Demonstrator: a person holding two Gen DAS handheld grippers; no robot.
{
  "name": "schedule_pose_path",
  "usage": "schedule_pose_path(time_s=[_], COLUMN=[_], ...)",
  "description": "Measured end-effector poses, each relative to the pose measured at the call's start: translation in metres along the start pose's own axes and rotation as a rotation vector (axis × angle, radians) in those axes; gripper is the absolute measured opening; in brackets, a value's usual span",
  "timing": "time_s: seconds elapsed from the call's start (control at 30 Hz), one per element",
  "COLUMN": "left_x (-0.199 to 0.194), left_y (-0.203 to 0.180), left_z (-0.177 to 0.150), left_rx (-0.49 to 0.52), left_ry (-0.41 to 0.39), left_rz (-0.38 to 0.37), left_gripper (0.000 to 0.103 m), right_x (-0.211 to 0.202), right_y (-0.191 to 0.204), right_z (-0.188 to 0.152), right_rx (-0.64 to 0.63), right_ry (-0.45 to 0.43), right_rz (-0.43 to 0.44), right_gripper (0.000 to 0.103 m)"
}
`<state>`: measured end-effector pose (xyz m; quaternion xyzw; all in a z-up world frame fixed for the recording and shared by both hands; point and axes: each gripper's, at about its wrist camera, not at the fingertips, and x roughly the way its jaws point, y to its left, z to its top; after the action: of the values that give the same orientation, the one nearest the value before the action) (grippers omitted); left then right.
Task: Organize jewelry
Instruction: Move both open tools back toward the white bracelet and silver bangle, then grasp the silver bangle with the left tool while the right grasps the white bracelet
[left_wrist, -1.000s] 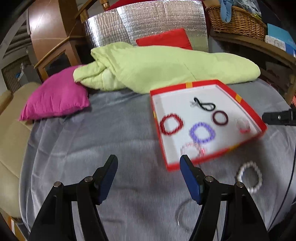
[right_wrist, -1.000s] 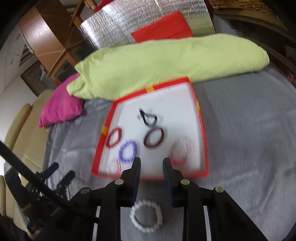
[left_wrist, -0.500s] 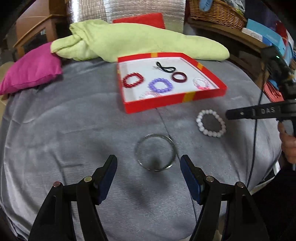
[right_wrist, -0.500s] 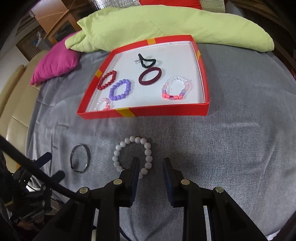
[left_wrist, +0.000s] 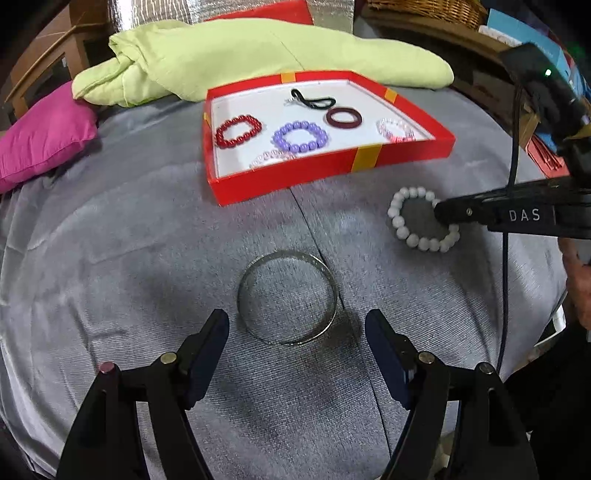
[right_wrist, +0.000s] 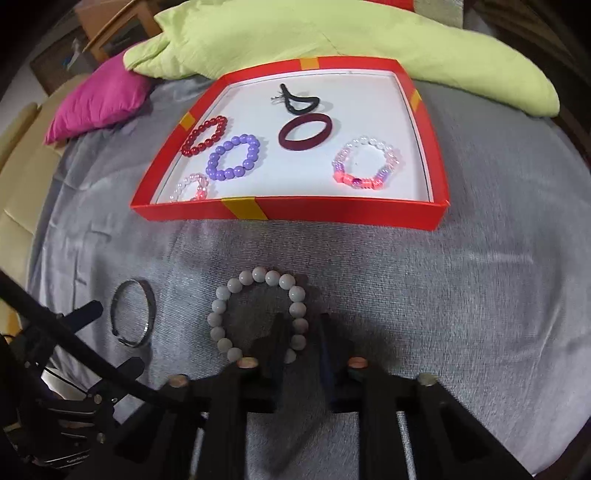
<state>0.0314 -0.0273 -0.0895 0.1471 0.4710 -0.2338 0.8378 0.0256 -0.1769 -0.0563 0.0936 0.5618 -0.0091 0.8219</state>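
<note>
My right gripper (right_wrist: 301, 332) straddles the near-right arc of the white bead bracelet (right_wrist: 258, 314), jaws closing on the beads at lower centre of its view. My left gripper (left_wrist: 297, 334) gapes wide and is opening further, holding nothing; the silver bangle (left_wrist: 287, 297) lies flat just ahead, between the fingertips' line (no long axis, it's a ring). Both sit on grey cloth (left_wrist: 129, 258). The red tray (right_wrist: 332, 214) with five bracelets and a black cord lies beyond, upper centre; green blanket (right_wrist: 332, 33), pink cushion (right_wrist: 96, 99) behind.
</note>
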Motion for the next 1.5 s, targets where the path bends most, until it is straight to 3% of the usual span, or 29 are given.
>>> schedule_pose_path(time_s=[0.23, 0.37, 0.77, 1.03, 1.5], left_x=[0.009, 0.008, 0.001, -0.02, -0.026], left_y=[-0.003, -0.001, -0.008, -0.027, -0.042], left_z=[-0.002, -0.002, -0.006, -0.017, -0.015], left_rx=[0.016, 0.016, 0.035, 0.056, 0.044], left_ry=[-0.04, -0.087, -0.135, -0.171, -0.179], left_rz=[-0.008, 0.025, 0.074, 0.028, 0.017], left_gripper=[0.075, 0.061, 0.061, 0.061, 0.061], right_x=[-0.006, -0.023, -0.08, -0.117, -0.107], right_y=[0.002, -0.004, -0.065, -0.091, -0.102], right_z=[-0.001, -0.006, -0.044, -0.064, -0.066], right_rx=[-0.012, 0.022, 0.225, 0.332, 0.392], right_ry=[-0.024, -0.056, -0.183, -0.297, -0.302], right_rz=[-0.051, -0.043, 0.02, 0.069, 0.107], right_gripper=[0.011, 0.01, 0.01, 0.01, 0.01])
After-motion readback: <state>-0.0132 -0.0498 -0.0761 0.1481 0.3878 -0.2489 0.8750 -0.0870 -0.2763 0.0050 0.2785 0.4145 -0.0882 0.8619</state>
